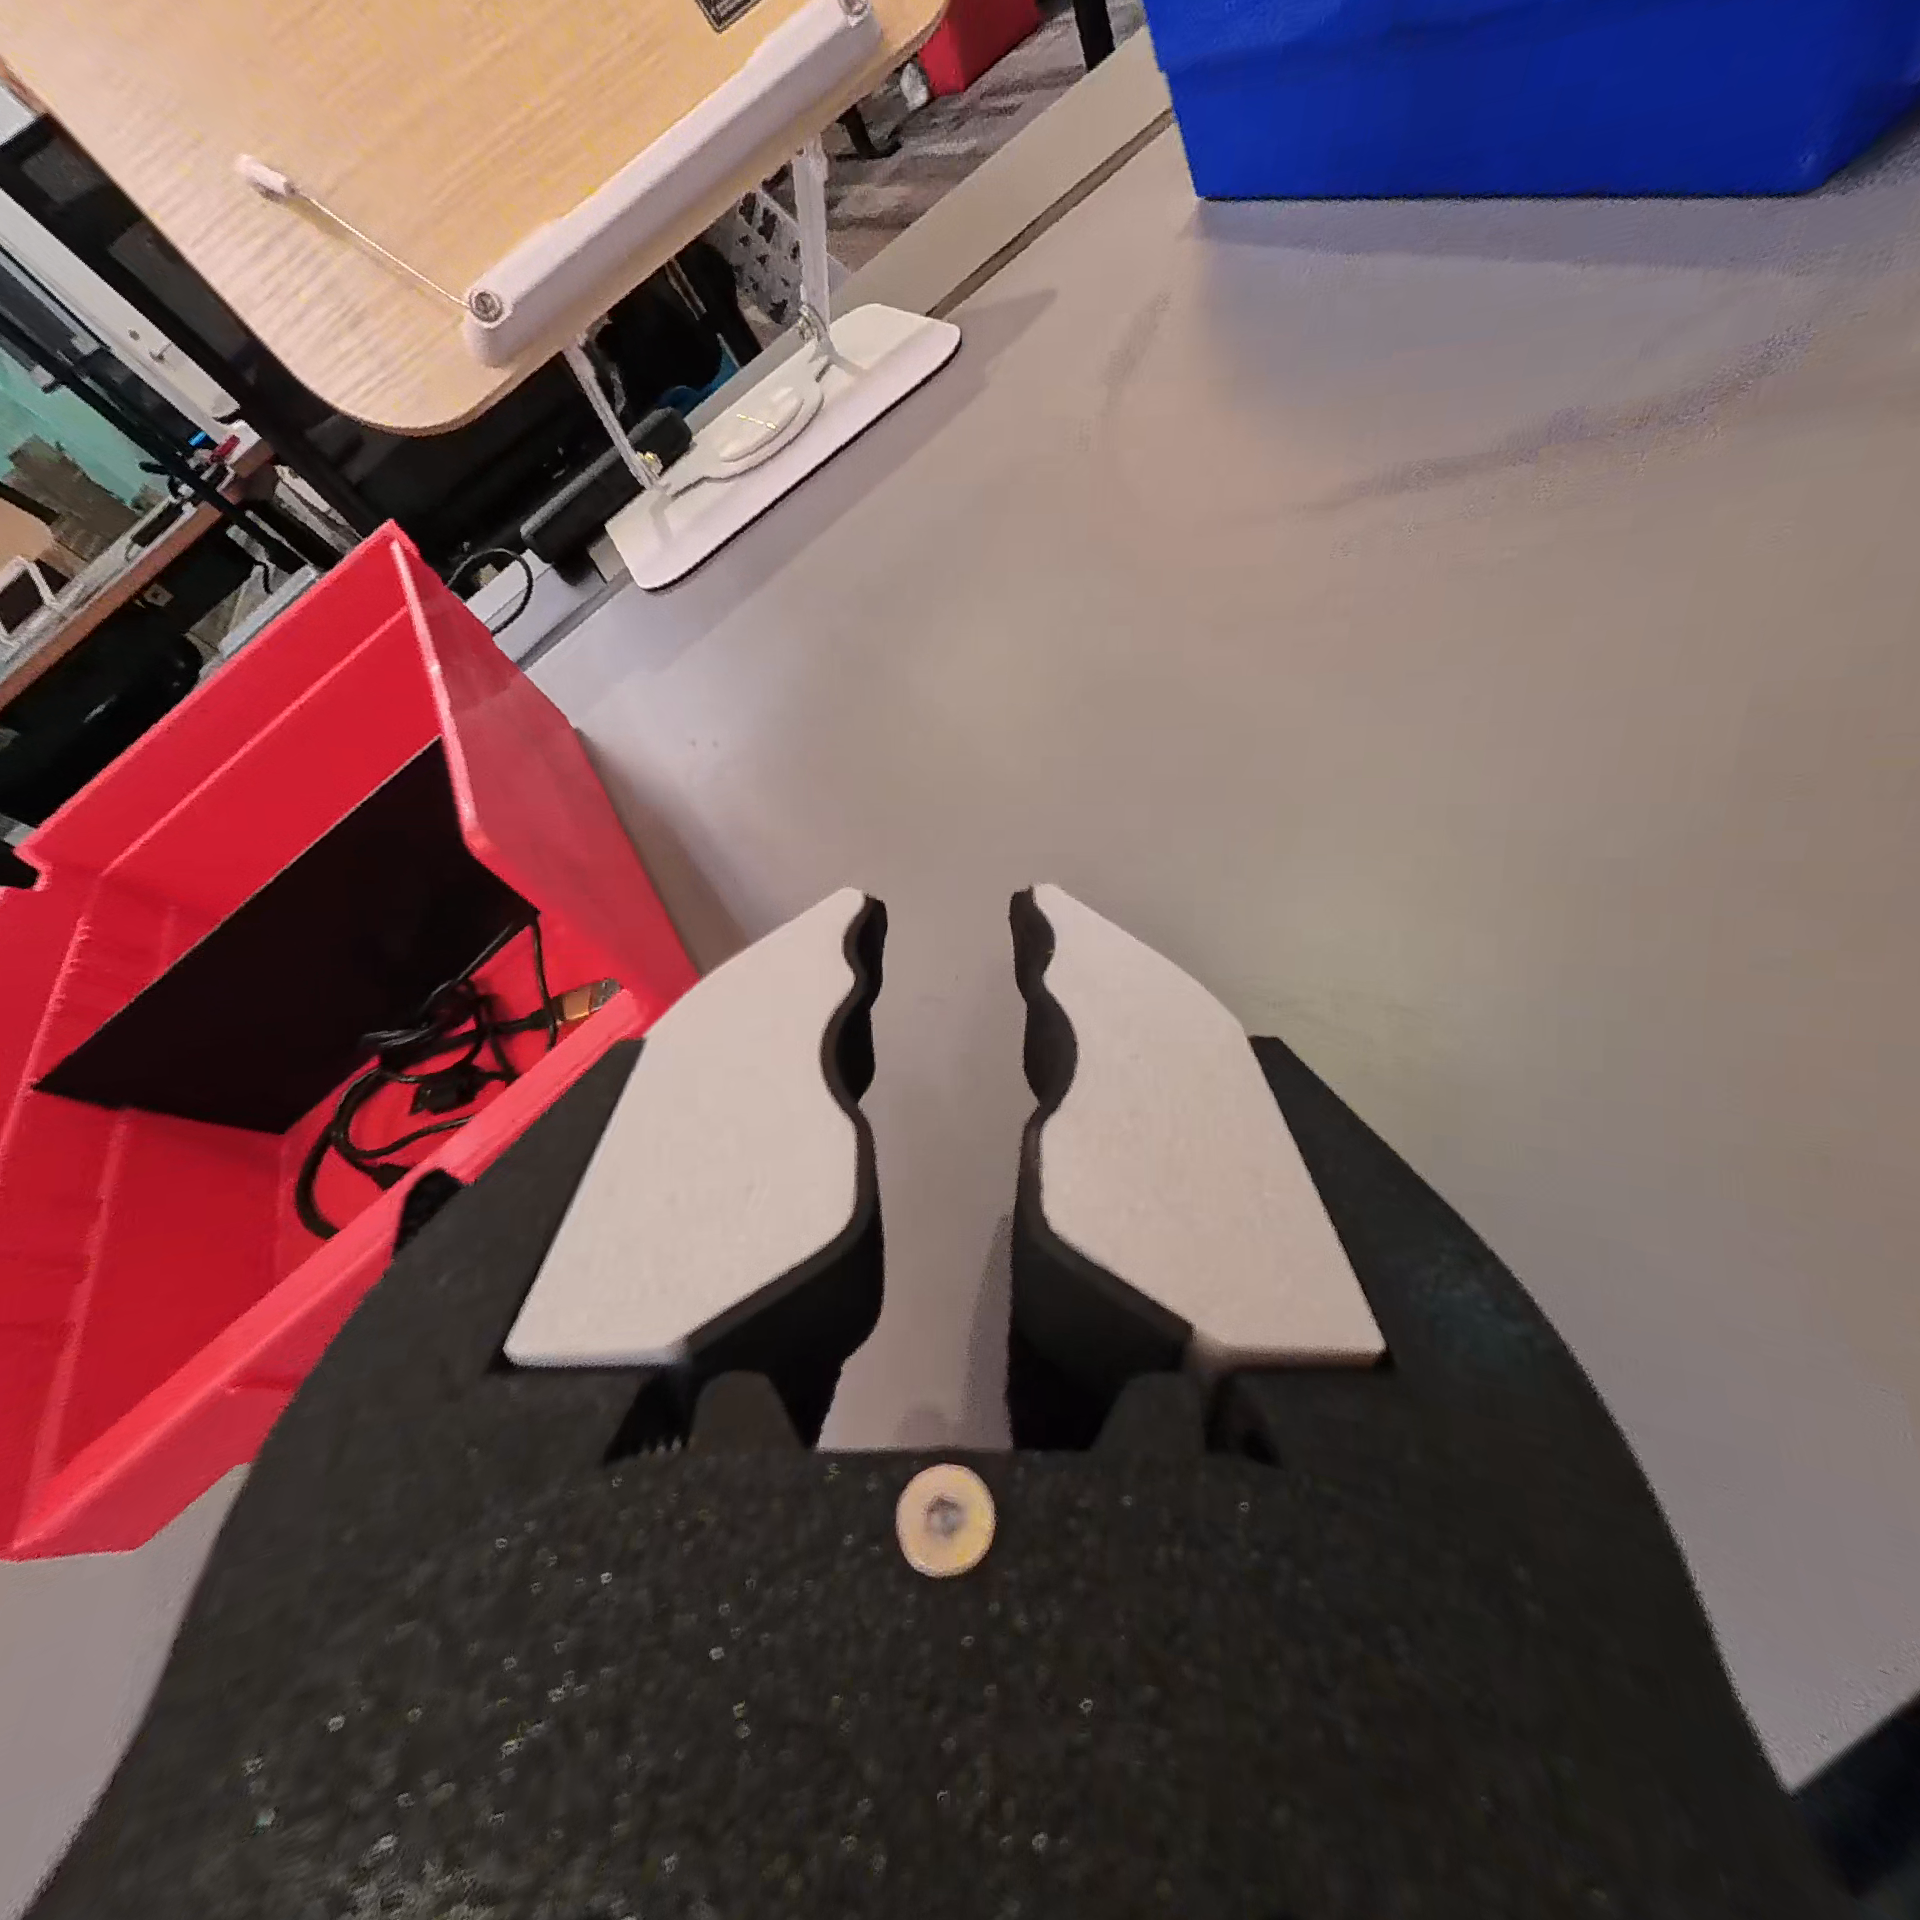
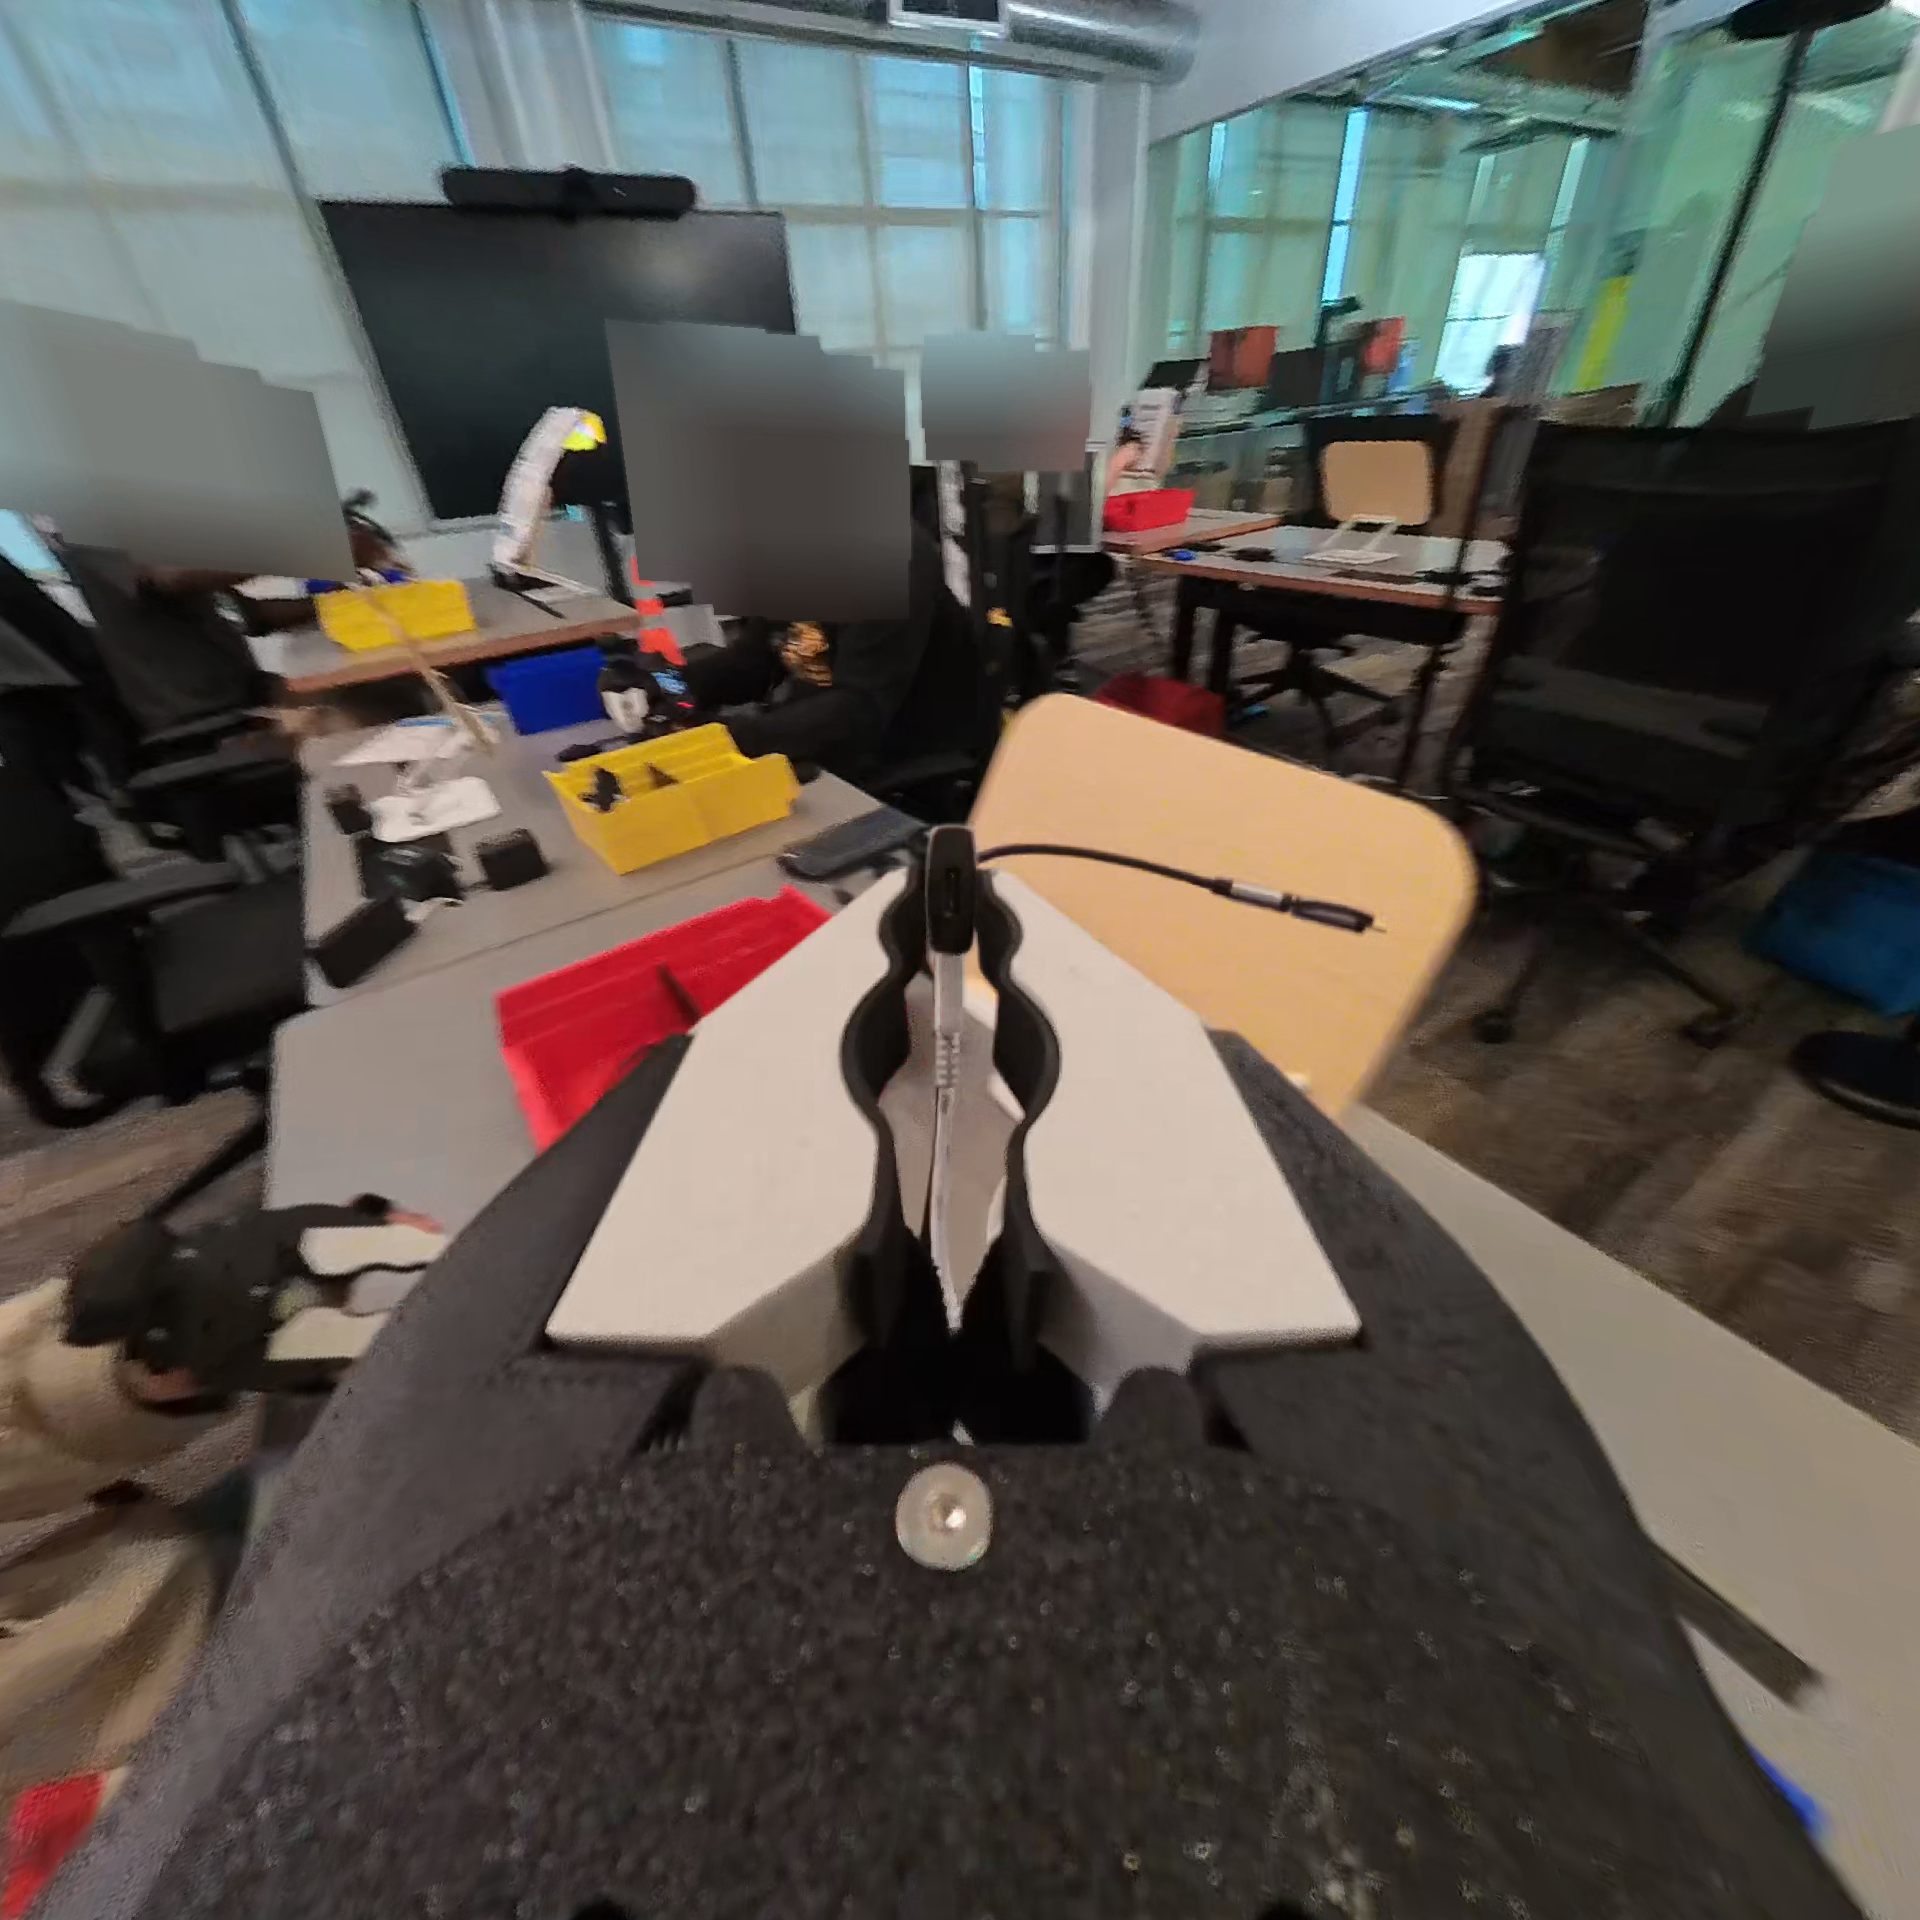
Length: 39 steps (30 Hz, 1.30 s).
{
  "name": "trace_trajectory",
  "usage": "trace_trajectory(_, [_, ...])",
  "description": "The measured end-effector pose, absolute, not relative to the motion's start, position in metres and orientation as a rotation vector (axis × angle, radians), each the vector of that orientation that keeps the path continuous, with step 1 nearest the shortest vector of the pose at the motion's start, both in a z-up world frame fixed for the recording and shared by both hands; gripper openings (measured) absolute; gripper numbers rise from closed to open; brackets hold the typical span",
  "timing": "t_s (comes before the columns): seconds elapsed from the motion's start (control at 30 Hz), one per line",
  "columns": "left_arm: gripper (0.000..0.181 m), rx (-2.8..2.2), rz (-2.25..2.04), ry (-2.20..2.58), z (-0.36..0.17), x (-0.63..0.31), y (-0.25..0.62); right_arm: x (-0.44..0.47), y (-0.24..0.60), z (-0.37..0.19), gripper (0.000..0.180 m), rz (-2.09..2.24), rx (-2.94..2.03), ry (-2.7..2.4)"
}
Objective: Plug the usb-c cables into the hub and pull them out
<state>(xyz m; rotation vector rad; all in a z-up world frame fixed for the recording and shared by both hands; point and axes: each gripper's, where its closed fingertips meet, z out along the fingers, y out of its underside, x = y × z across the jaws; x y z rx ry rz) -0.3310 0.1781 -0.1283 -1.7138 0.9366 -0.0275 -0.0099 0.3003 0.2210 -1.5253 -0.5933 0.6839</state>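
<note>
My right gripper (image 2: 948, 904) is shut on a small black hub (image 2: 950, 873) and holds it up in the air, level with the room. A thin black lead (image 2: 1122, 860) runs from the hub to the right and ends in a free plug (image 2: 1335, 916). A white cable (image 2: 945, 1049) hangs from the hub's underside down between the fingers; I cannot tell how deep it is seated. My left gripper (image 1: 948, 914) is open and empty, low over the grey table (image 1: 1351, 675). It also shows at the lower left of the right wrist view (image 2: 353, 1278), held by a hand.
A red bin (image 1: 540, 748) with black cables (image 1: 436, 1091) and a dark flat panel stands left of the left gripper. A blue bin (image 1: 1538, 94) is at the far right. A wooden board on a white stand (image 1: 416, 187) is at the far left. People and other desks are beyond. One gripper's finger ends stand about 50 cm off the other's.
</note>
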Motion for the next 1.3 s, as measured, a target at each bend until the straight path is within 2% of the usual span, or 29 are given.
trace_trajectory(0.1, [0.024,-1.747,-0.064,0.934,-0.133,-0.330,0.181,0.027,0.329,0.197,0.009,0.677,-1.581,-0.527])
trace_trajectory(0.3, [0.023,-1.804,-0.114,0.924,-0.142,-0.330,0.184,0.091,0.356,0.134,0.009,0.979,-1.682,-0.466])
trace_trajectory(0.53, [0.023,-1.811,-0.127,0.908,-0.142,-0.329,0.190,0.131,0.340,0.123,0.009,1.084,-1.689,-0.478])
trace_trajectory(0.83, [0.022,-1.818,-0.133,0.950,-0.150,-0.317,0.195,0.141,0.332,0.093,0.009,1.162,-1.785,-0.545])
trace_trajectory(1.03, [0.022,-1.832,-0.127,0.950,-0.153,-0.320,0.195,0.134,0.356,0.040,0.009,1.052,-2.057,-0.519])
trace_trajectory(1.3, [0.022,-1.828,-0.109,0.954,-0.152,-0.322,0.194,0.065,0.410,0.002,0.009,0.942,-2.196,-0.623])
